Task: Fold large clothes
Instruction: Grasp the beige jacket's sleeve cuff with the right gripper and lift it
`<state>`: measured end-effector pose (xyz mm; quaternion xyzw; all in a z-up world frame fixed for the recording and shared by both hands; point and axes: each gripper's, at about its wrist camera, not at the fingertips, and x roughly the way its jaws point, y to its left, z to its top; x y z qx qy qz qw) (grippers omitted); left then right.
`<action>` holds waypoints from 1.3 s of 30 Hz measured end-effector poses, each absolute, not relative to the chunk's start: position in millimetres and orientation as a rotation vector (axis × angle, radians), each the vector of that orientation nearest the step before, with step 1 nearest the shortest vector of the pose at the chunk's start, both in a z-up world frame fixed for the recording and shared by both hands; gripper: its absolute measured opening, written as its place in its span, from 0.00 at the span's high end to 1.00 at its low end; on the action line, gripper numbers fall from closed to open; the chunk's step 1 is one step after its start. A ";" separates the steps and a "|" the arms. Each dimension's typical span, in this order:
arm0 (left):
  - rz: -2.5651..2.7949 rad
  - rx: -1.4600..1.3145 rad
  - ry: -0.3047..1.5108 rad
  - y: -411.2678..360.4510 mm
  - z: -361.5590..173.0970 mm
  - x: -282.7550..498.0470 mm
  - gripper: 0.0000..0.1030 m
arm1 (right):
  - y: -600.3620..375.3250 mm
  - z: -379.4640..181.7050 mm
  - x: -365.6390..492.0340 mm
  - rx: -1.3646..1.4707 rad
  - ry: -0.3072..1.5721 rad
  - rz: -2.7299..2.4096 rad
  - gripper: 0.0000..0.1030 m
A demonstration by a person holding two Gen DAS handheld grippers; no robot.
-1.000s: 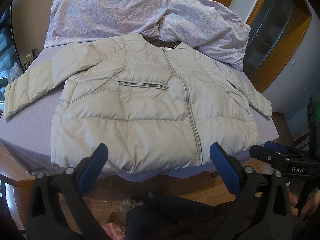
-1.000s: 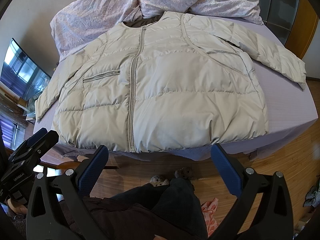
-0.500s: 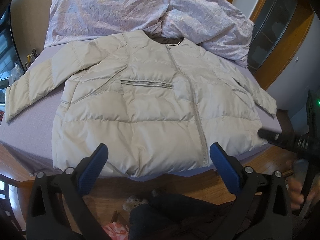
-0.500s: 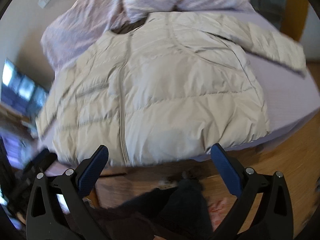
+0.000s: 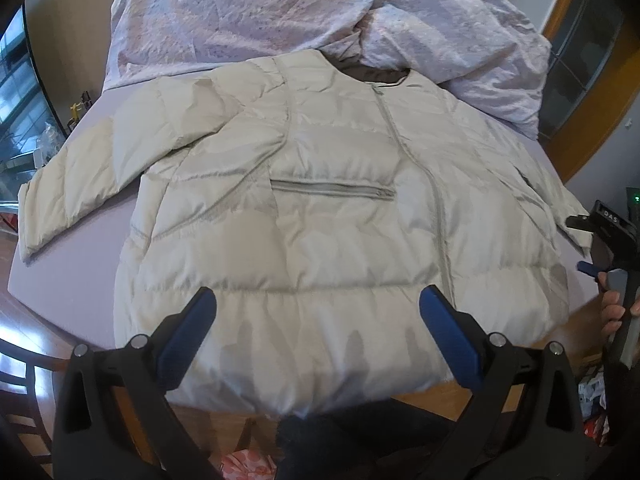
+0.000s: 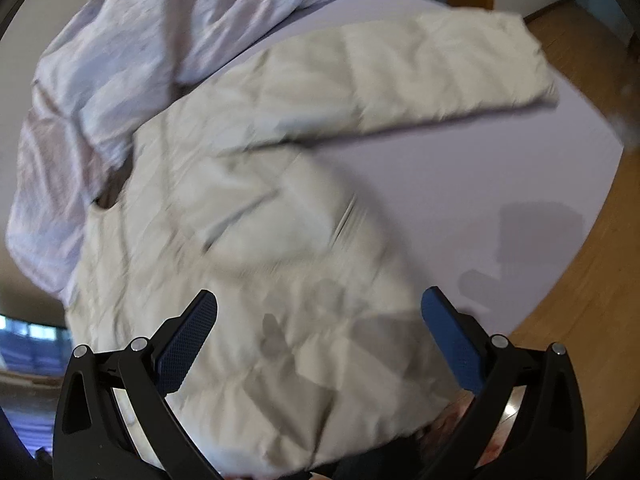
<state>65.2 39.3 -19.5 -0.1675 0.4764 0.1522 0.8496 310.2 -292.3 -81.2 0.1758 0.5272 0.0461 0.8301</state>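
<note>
Cream puffer jacket [image 5: 320, 216] lies flat, front up, zipped, on the lilac-sheeted bed [image 5: 80, 248], hem at the near edge, collar toward the rumpled duvet [image 5: 280, 16]. No fold made yet, by the look of it.

Left side first: left sleeve [image 5: 76, 176] is spread out toward the bed's left edge. Judging by the layout, sleeves go in before the body fold, so pinch near the cuff w/ a full bite through the padding; the shell looks slick and puffy, so a shallow pinch would prob slip. Carry it across the chest, lay it flat, don't drag the torso.

Left gripper [image 5: 316, 320] hovers low over the hem, pointed at the collar, fingers [image 5: 192, 320] spread wide, nothing between them.

Right sleeve [image 6: 440, 60] reaches toward the far right corner; same treatment. Right-wrist view is blurred, so detail is poor. Right gripper [image 6: 318, 320] sits over the jacket's right hem area, tilted toward that sleeve, fingers [image 6: 188, 332] released, empty. A hand [image 5: 612, 312] grips its handle at the left view's right edge.
</note>
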 end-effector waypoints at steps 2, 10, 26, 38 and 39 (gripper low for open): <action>0.332 -0.359 1.010 43.9 -20.7 74.0 0.02 | -299.4 -81.7 326.6 0.369 1.113 0.075 0.01; 0.379 -0.369 1.034 56.1 -22.3 109.0 0.02 | -335.4 -94.1 379.7 0.394 1.149 -0.060 0.01; 0.397 -0.396 1.086 56.0 -30.4 146.6 0.02 | -432.5 -115.2 421.9 0.595 1.091 -0.304 0.01; 0.416 -0.410 1.097 53.1 -32.3 150.8 0.02 | -467.2 -129.0 436.7 0.717 0.946 -0.350 0.15; 0.419 -0.413 1.096 53.9 -32.9 149.6 0.02 | -468.1 -128.7 437.4 0.707 0.942 -0.354 0.18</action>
